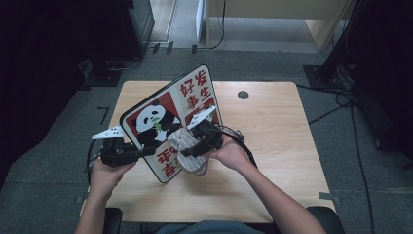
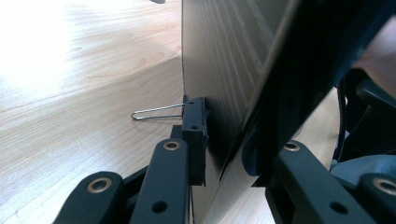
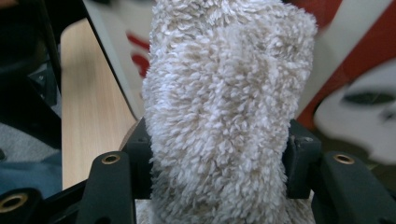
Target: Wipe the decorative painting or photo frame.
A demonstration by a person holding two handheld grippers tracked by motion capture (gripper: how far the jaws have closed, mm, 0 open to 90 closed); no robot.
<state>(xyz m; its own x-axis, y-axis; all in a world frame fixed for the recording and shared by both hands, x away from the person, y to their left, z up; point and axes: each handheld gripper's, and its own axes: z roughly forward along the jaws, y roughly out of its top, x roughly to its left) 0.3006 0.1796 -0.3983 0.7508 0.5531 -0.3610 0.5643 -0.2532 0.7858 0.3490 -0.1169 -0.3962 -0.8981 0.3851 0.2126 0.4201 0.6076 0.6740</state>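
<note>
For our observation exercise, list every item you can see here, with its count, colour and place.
Panda board: one, red, white and black, held tilted above the table.
Fluffy cloth: one, cream, against the board's printed face.
Wire loop: one, silver, at the board's back by the left tongs' jaw.
Table: one, light wood, centre.
Round hole cover: one, dark, far side of the table.
Left tongs: black, shut on the board's edge.
Right tongs: black, shut on the cloth.
</note>
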